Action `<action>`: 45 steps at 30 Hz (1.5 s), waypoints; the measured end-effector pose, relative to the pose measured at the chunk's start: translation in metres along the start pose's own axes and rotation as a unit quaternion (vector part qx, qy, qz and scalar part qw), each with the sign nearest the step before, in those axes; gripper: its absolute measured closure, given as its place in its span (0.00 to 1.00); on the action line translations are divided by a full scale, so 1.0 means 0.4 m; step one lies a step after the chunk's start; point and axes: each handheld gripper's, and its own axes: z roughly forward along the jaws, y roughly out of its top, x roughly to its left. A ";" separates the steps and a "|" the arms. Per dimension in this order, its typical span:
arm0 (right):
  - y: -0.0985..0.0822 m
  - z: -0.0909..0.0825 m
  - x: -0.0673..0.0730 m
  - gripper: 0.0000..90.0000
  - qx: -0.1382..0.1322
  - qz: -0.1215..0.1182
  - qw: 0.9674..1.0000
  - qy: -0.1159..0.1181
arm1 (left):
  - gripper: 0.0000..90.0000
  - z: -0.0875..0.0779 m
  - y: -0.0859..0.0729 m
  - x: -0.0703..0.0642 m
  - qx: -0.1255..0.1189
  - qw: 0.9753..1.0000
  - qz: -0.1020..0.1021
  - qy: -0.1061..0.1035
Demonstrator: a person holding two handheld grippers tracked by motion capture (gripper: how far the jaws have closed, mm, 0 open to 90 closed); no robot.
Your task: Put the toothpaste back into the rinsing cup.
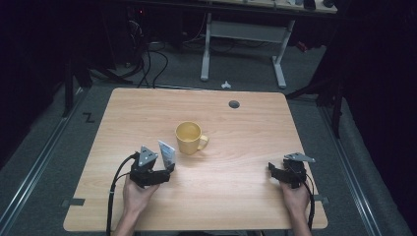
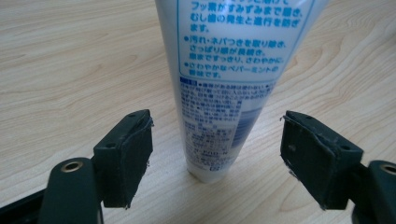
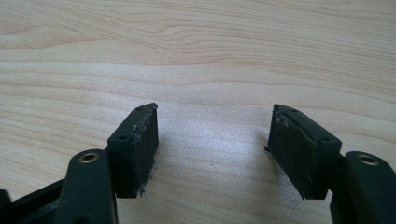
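table: light wood top (image 1: 236, 196), grommet hole (image 1: 234, 104) near the far edge, right of centre
tube: white toothpaste tube (image 2: 219, 84) with blue Japanese print, on the table in the near-left part, just left of the mug; in the high view (image 1: 167, 153) its crimped end points up and away from the left gripper
tube orientation: in the left gripper view the narrow end points toward the camera and rests on the wood
left gripper: (image 2: 217, 140) jaws spread wide, one on each side of the tube's narrow end, clear gap both sides, no contact; nothing gripped
left gripper place: (image 1: 164, 172) near-left area, held by the left hand (image 1: 136, 194), cable trailing to the near edge
right gripper: (image 3: 212, 140) jaws apart, bare wood between them, nothing held
right gripper place: (image 1: 275, 169) by the near-right corner, held by the right hand (image 1: 295, 196), well apart from tube and mug
mug: yellow mug (image 1: 189, 137), upright around table centre, handle pointing right; looks empty from above
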 end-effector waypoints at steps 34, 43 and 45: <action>0.000 0.000 0.000 0.37 0.000 0.000 1.000 0.000 | 0.46 0.039 0.042 0.004 -0.008 1.000 0.008 -0.018; 0.000 0.000 0.000 0.37 0.000 0.000 1.000 0.000 | 0.50 0.037 0.040 0.003 -0.011 1.000 0.014 -0.015; 0.000 0.000 0.000 0.37 0.000 0.000 1.000 0.000 | 0.52 0.037 0.040 0.004 -0.012 1.000 0.013 -0.015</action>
